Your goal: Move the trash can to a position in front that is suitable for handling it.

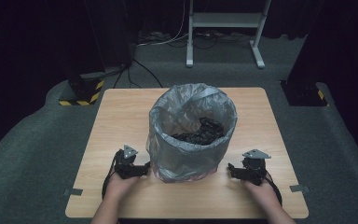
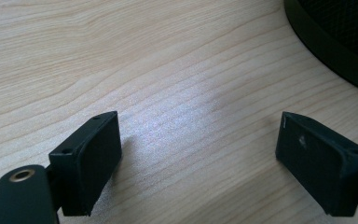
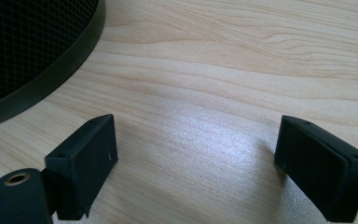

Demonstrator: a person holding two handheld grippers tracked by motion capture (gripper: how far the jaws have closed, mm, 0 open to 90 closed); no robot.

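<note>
Bin (image 1: 192,135) mesh hidden under grey bag (image 1: 186,107); both grippers' jaws spread, empty.

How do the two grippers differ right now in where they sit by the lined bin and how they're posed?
The left gripper sits at the bin's left base, almost against the grey liner bag; the right gripper sits to the bin's right with a strip of bare table between. The left gripper's grey plate looks tilted up more steeply; the right gripper's plate lies flatter. Shared: both rest low on the table, jaws wide open and empty, pointing inward at the bin.
</note>
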